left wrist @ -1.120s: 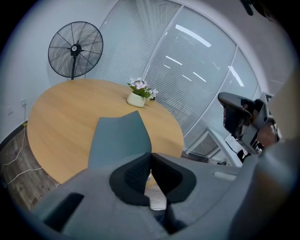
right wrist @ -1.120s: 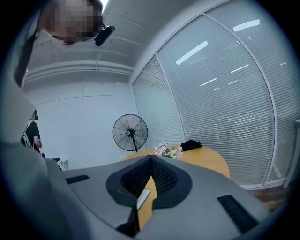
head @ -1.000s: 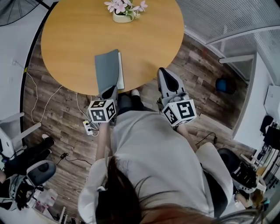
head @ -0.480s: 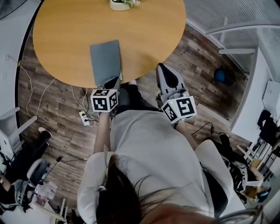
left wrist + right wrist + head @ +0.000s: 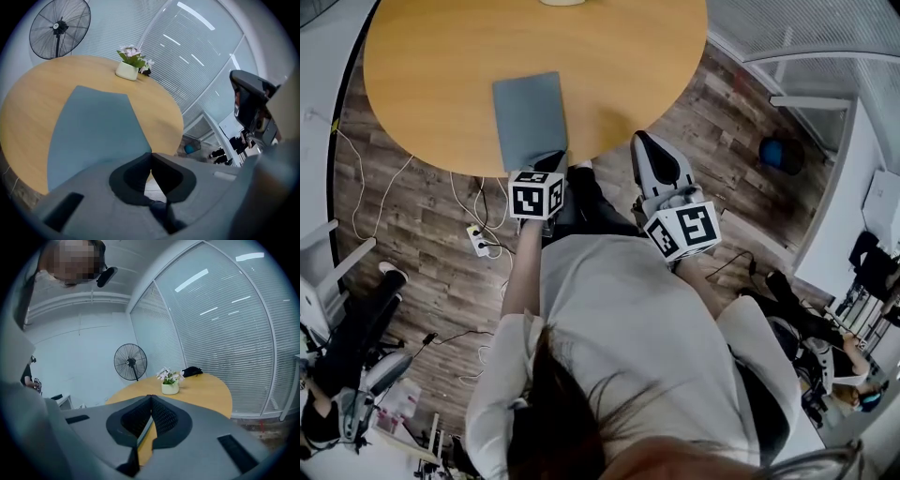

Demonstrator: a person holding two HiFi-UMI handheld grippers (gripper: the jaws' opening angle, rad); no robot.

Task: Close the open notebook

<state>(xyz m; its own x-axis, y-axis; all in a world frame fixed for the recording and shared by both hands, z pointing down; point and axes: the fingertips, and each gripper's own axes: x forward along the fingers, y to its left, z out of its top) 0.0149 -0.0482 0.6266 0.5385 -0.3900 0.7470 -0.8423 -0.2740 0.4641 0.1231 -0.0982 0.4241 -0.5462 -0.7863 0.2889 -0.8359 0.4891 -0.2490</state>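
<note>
Note left gripper and right gripper both closed, empty. Confirm notebook cover flat on table; press near edge lightly if sprung.

**Grey notebook lies flat at the table's near edge**

The round wooden table fills the top of the view. A grey notebook lies flat on it, cover up, close to the table's near edge. The left gripper points at the notebook's near corner; whether it touches cannot be told. The right gripper sits just off the table's edge, over the wood floor. A power strip lies near the table's edge.
</note>
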